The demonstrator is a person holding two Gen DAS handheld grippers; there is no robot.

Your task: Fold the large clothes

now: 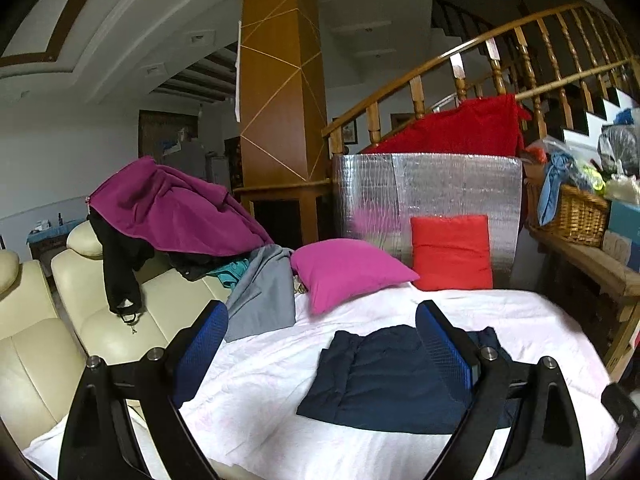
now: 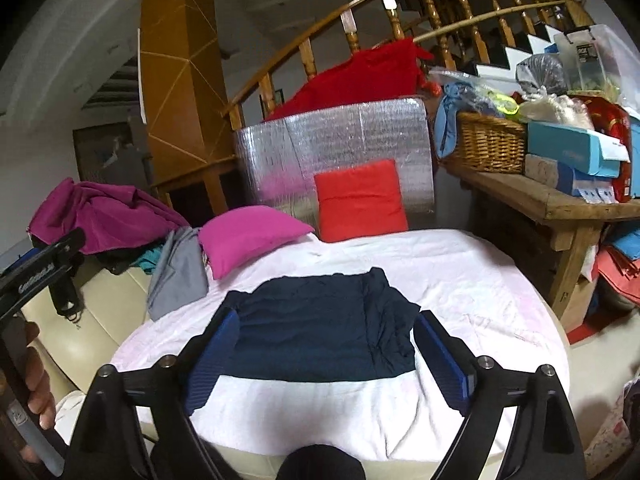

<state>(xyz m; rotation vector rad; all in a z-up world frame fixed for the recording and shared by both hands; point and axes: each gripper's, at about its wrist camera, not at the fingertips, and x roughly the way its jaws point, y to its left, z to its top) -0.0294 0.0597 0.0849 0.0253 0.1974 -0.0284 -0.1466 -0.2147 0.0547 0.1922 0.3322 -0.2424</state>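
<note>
Ahead of both hand-held grippers, on the white sheet (image 2: 460, 276), lies the navy garment (image 2: 320, 324), already brought into a roughly rectangular packet with a straight near edge and a rumpled right side. The right hand-held gripper (image 2: 326, 352) hangs above that near edge with its blue pads wide apart and nothing between them; the packet spans almost the whole gap between the pads. The left hand-held gripper (image 1: 322, 352) is likewise wide and empty, and from its view the navy garment (image 1: 384, 384) sits ahead and slightly toward its right finger.

Judging from how the cloth lies, the fold looks well advanced, and what is left is probably one more fold or a tidy-up. To do that well, each hand-held gripper should come down on its own near corner, pinching only the top layers cleanly, not dragging the sheet along. Both corners should rise together and travel level away from the person, so the near edge lands parallel to the far edge. The creased right side looks likely to bunch, so smoothing it flat first would help.

Off to the left of the grippers, the grey garment (image 2: 176, 276) and the magenta garment (image 2: 100, 212) wait beside the pink cushion (image 2: 248, 236).
</note>
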